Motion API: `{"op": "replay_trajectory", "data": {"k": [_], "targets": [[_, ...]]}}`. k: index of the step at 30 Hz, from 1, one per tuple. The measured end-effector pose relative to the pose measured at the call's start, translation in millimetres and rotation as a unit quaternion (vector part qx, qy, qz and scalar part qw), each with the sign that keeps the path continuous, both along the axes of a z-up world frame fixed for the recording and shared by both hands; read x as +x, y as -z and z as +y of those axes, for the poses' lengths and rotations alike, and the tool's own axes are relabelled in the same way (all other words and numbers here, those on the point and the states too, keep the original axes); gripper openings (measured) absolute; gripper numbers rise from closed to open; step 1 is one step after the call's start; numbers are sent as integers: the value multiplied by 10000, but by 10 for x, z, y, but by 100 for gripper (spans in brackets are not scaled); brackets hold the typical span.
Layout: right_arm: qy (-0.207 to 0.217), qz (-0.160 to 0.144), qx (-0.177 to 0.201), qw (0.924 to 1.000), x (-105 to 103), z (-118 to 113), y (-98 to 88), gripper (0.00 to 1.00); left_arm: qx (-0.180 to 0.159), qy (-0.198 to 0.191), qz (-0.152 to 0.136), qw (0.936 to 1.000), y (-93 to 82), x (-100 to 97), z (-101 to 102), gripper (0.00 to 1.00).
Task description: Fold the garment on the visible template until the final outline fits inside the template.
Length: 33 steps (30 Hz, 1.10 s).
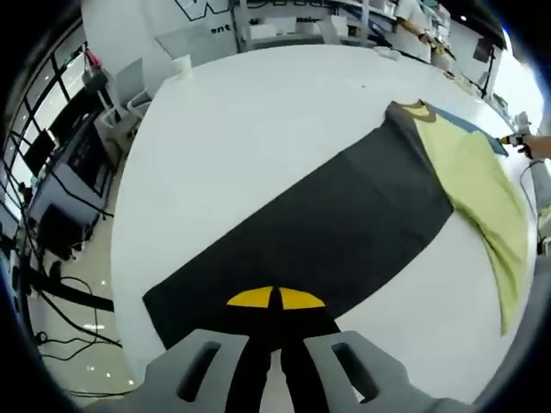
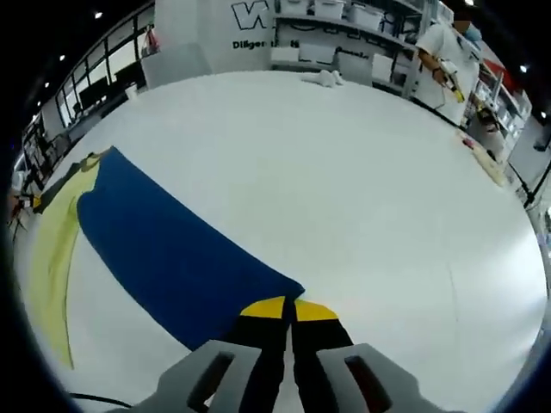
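White table point(image 1: 258, 129) carries a yellow shirt point(image 1: 482, 181) between dark mat point(image 1: 327, 232) and blue mat point(image 2: 164, 249). Left gripper point(image 1: 275, 301) and right gripper point(image 2: 288, 308) both pressed together, holding nothing. Risk: dragging a mat could shift the shirt.

From my left view, bare white desk point(image 1: 258, 129) lies open from ten to one o'clock. At two o'clock, the flat pale-yellow fabric garment point(image 1: 482, 189) covers the surface.

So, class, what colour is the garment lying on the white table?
Pale yellow garment, best in the left gripper view, lying partly over a dark grey mat.
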State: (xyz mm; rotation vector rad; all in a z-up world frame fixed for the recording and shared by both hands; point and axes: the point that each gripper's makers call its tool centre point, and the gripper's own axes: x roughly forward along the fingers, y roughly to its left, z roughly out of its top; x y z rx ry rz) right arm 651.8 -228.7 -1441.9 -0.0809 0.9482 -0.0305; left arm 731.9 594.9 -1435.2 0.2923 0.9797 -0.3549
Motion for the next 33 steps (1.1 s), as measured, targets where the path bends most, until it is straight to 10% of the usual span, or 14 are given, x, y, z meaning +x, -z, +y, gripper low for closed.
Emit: {"op": "replay_trajectory", "data": {"k": [33], "targets": [[-294, 231, -610, 9974, 372, -514, 24, 0, 280, 689, -34, 9972, 19, 378, -282, 0]]}}
